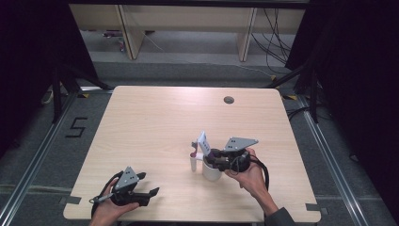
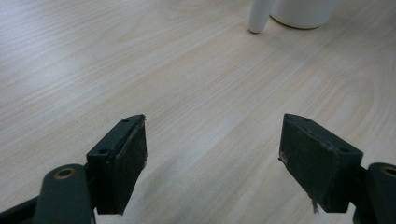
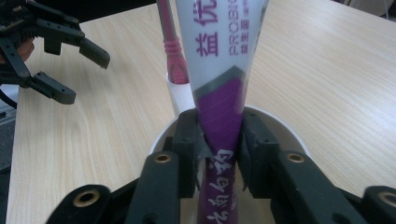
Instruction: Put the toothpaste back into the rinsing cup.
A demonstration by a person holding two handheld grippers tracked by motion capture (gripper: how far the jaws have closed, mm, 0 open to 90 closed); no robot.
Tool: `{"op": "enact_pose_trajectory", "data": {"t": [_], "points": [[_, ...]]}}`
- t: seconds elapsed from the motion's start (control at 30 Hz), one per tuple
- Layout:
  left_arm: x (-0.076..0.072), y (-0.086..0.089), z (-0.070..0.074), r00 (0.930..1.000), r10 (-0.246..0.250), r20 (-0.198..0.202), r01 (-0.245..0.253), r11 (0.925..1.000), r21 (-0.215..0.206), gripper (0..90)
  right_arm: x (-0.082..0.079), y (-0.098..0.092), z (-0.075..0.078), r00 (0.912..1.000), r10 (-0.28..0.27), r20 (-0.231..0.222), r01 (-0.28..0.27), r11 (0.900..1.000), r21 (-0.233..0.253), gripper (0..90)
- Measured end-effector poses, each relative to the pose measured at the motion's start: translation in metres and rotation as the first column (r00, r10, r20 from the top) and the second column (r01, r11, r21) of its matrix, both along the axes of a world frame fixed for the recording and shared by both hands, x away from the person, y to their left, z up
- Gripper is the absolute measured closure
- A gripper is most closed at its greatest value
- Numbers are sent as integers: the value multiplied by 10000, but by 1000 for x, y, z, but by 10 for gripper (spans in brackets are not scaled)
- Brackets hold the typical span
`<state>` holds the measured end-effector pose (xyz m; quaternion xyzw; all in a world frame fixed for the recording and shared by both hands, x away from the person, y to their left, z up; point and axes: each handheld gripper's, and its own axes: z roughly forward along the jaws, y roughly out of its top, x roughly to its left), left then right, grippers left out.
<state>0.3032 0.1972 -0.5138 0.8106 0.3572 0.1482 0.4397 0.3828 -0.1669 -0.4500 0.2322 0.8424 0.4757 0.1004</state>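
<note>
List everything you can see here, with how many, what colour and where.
Table: one, light wood, centre of the high view.
Cable hole: one, grey, far right part of the table.
Cup: one, white, right of centre on the table.
Side holder: one, white, on the cup's left.
Toothbrush: one, pink, standing in the side holder.
Toothpaste tube: one, white and purple, over the cup, pinched by the right claw.
Desks: light wood, beyond the table.
Left claw: black, open, near left edge of the table.
Right claw: black, shut on the tube.
</note>
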Motion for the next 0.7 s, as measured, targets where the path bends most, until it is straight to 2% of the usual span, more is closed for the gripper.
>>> {"op": "enact_pose_trajectory", "data": {"t": [0.03,0.07,0.1,0.13,0.17,0.2,0.23,0.27,0.3,0.33,0.43,0.47,0.5,0.57,0.67,0.7], "points": [[0,0,0,10000,8,2,-8,10000,33,228,-1,-1,1,10000,-70,-71,70,10000,19,680],[0,0,1,10000,35,5,-35,10000,55,228,-1,-2,2,9997,-46,242,45,10000,18,663],[0,0,1,10000,97,13,-97,9999,29,228,-3,-2,3,9999,-110,-94,112,9999,110,657],[0,0,1,10000,94,18,-94,9999,41,228,-5,-3,4,9997,-106,-236,109,9998,161,641],[0,1,1,10000,63,14,-63,10000,48,228,-4,-5,5,9998,-162,107,160,9997,157,629],[0,1,1,10000,79,26,-79,10000,44,227,-6,-6,7,9998,-180,-107,182,9997,184,616],[0,1,1,10000,79,29,-79,10000,23,228,-6,-8,9,9997,-178,149,174,9994,298,600],[0,1,2,10000,78,39,-78,10000,13,227,-8,-9,11,9996,-292,-53,293,9987,410,595],[0,1,2,10000,58,41,-58,10000,53,228,-8,-12,12,9996,-265,115,260,9986,462,593],[0,1,1,10000,90,33,-90,10000,11,228,-10,-14,14,9994,-338,-36,340,9982,491,583],[0,1,2,10000,70,45,-70,10000,31,228,-11,-20,17,9983,-552,189,540,9965,632,562],[0,1,2,9999,103,25,-103,9999,8,227,-12,-22,18,9974,-717,-114,723,9951,679,549],[-1,1,2,9999,110,27,-110,9999,0,227,-10,-25,18,9980,-631,33,628,9957,674,547],[-1,1,2,9999,111,23,-111,9999,14,227,-11,-29,19,9970,-761,-128,768,9942,747,540],[0,1,2,9999,125,20,-125,9999,20,227,-10,-34,19,9941,-1076,155,1060,9908,837,505],[-1,1,2,9999,128,1,-128,9999,18,228,-10,-36,20,9940,-1087,-83,1090,9901,884,493]]}}
